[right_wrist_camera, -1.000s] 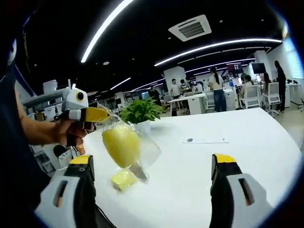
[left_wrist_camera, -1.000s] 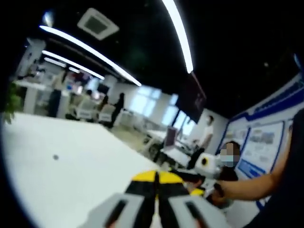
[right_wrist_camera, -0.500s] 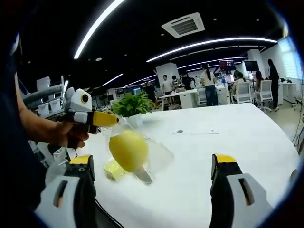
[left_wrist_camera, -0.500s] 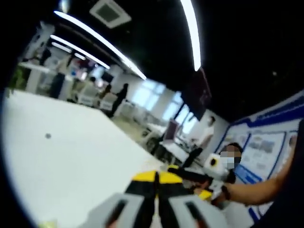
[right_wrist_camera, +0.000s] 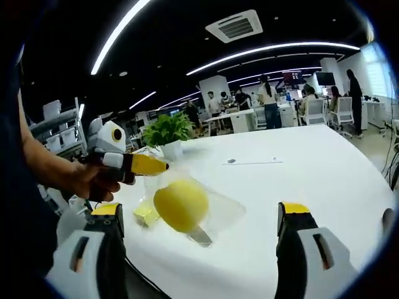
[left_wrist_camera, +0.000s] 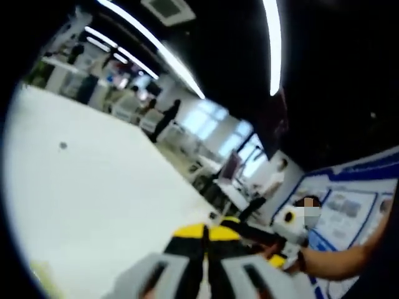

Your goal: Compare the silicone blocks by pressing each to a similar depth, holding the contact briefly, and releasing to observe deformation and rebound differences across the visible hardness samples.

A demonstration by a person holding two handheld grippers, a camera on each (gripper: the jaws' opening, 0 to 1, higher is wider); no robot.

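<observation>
Looking along the left gripper [left_wrist_camera: 206,233], its yellow-tipped jaws are seen pressed together above the white table [left_wrist_camera: 93,187], with the right gripper [left_wrist_camera: 274,240] held at the right. From the right gripper view, the right gripper [right_wrist_camera: 199,215] is spread wide, and the left gripper [right_wrist_camera: 149,166] pinches a clear bag [right_wrist_camera: 215,208] holding a yellow silicone block [right_wrist_camera: 181,205]; another yellow block [right_wrist_camera: 144,215] lies on the table beside it.

Broad bare white table [right_wrist_camera: 324,180], potted plant [right_wrist_camera: 167,134] at far edge

Clear glossy plastic bag [right_wrist_camera: 212,208]; matt yellow silicone block [right_wrist_camera: 181,205] inside; smooth white matt table [right_wrist_camera: 312,168].
</observation>
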